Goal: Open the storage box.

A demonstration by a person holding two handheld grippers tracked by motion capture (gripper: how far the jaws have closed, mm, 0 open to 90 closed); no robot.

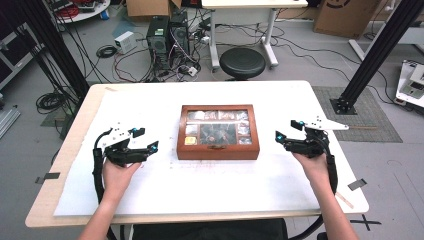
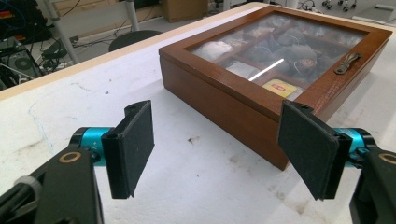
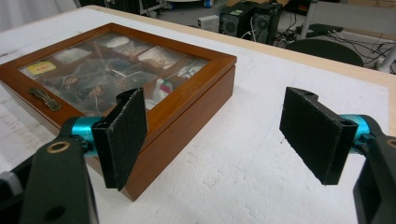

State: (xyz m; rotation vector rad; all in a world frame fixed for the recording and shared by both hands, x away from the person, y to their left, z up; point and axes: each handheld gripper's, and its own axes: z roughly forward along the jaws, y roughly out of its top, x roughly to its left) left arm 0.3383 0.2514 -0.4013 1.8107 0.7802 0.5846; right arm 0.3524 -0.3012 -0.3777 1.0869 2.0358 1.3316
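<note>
High view showed a wooden box (image 1: 218, 132) with a glass lid lying shut near the centre of the white counter (image 1: 210, 185), its small metal latch (image 1: 217, 147) on the front edge facing the person. At about nine o'clock from the box, well apart from it, the left claw (image 1: 148, 146) hovered with its jaws spread wide and nothing between them. At about three o'clock, likewise apart, the right claw (image 1: 283, 136) was just as wide and empty.

From the left gripper view, the box (image 2: 243, 100) lay ahead and to the right of the jaws, one corner nearest; through the glass, sachets sat in divided compartments, though their kinds were too blurred to tell. From the right gripper view, the box (image 3: 154, 121) lay ahead and to the left, the latch (image 3: 44, 99) at its far left edge.

By my judgement the work had barely begun: neither claw touched the box, and the lid was not yet lifted. Closing in, releasing the latch and raising the lid all seemed left to do.
</note>
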